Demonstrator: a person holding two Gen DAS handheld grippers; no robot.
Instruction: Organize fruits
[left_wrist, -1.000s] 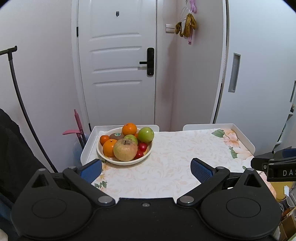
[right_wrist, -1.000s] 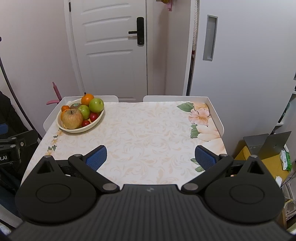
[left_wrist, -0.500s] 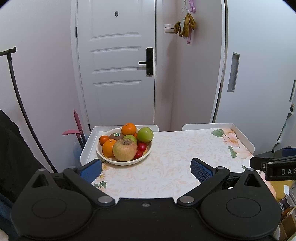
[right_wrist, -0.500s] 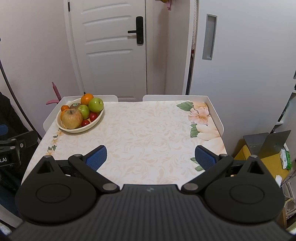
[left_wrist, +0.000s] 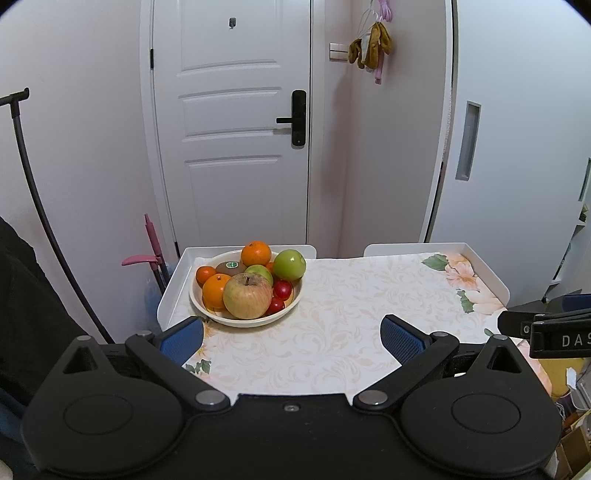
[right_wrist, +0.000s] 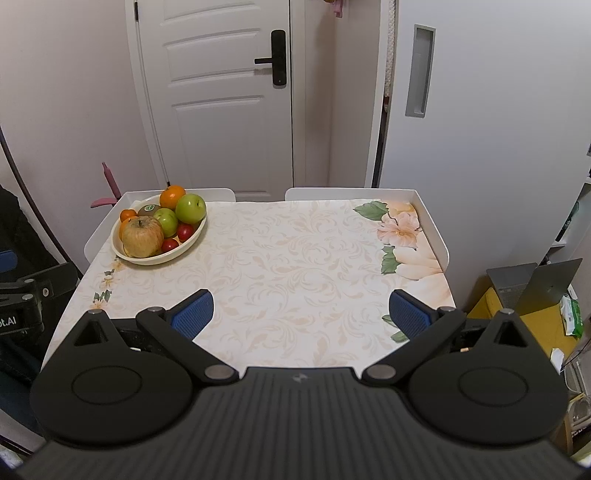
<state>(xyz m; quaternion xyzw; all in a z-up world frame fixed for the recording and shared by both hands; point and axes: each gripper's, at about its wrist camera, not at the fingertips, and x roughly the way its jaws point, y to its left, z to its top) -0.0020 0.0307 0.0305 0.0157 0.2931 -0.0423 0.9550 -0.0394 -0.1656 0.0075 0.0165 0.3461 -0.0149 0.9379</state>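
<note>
I see the table (right_wrist: 295, 258) with its flowered cloth, and almost nothing on it differs from one second ago. The only change is small: both cameras sit a little lower or tilt a little, so the door and the table stand slightly higher in the views. No fruit moves.

The bowl (left_wrist: 245, 320) stands at the far left corner of the table, near the rim. All the fruits I can see lie in it, piled: a big apple (left_wrist: 246, 297) at the front, a green apple (left_wrist: 290, 263) at the right, oranges (left_wrist: 255, 253) at the back and left, a kiwi (left_wrist: 229, 266), and small red fruits (left_wrist: 282, 289). The rest of the cloth carries no fruit.

My left gripper (left_wrist: 291, 334) hangs over the near edge, fingers wide apart, holding nothing. My right gripper (right_wrist: 299, 314) is the same, wide apart and empty, over the near edge further right.

For the task this means little. Fruits together in the bowl fit a finished sorting, and also a pile waiting to be taken out and arranged. I cannot say which.
</note>
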